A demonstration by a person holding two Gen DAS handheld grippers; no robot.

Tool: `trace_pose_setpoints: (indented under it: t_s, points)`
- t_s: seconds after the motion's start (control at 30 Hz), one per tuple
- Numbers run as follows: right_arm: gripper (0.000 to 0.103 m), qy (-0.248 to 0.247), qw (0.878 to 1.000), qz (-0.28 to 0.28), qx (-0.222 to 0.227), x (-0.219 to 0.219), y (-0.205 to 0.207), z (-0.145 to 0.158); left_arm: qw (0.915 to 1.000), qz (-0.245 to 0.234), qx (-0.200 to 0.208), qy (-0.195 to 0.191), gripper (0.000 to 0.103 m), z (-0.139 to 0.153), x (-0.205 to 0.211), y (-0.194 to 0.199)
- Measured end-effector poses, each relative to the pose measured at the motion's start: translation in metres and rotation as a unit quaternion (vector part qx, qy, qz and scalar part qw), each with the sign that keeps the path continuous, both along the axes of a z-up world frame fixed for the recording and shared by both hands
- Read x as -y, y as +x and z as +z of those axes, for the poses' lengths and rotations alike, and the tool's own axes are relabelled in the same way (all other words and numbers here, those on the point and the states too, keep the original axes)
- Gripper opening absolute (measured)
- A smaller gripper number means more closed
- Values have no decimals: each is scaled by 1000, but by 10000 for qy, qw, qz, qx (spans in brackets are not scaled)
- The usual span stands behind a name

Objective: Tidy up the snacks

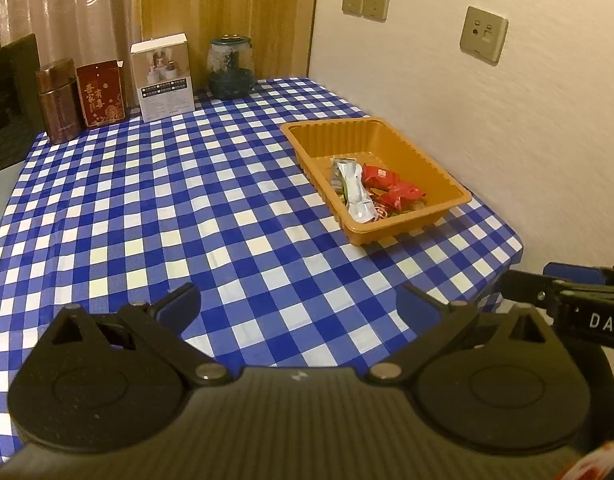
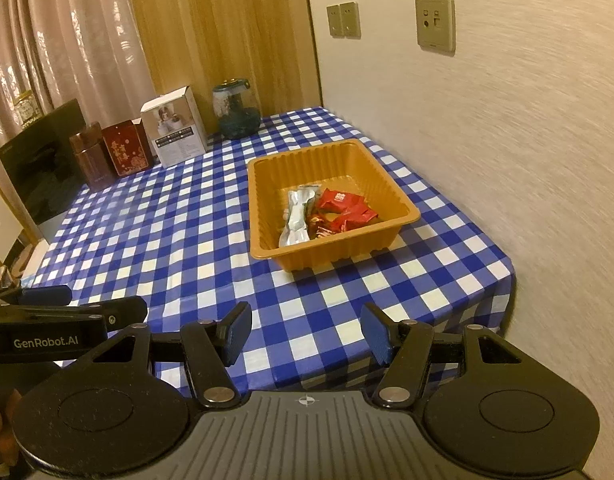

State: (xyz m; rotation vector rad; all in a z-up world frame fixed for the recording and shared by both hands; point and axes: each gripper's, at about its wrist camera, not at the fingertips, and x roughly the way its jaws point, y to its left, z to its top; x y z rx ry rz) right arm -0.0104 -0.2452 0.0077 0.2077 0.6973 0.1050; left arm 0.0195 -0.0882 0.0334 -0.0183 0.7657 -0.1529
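Two hand-held grippers, left (image 1: pixel 299 304) and right (image 2: pixel 305 336), hover with jaws spread and empty over the checkered surface (image 1: pixel 147 208); snacks (image 2: pixel 339 210) sit in an orange tray (image 2: pixel 267 184).

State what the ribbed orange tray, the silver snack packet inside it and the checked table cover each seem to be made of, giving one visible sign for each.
Ribbed orange tray: probably thin moulded plastic, slightly glossy; its walls are evenly fluted.
Silver snack packet: seemingly metallised foil film; it is crinkled and reflects light.
Blue-and-white checked table cover: cloth or plastic sheet, hard to tell; it drapes over the edge.
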Motion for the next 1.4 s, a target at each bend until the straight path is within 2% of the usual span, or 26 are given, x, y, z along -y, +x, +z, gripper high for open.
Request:
trace_pose_setpoints:
  t_s: [1.4]
  points:
    - [60,-13,10000,-33,3,4,1,0,10000,-46,-5,-19,103,3,4,-1]
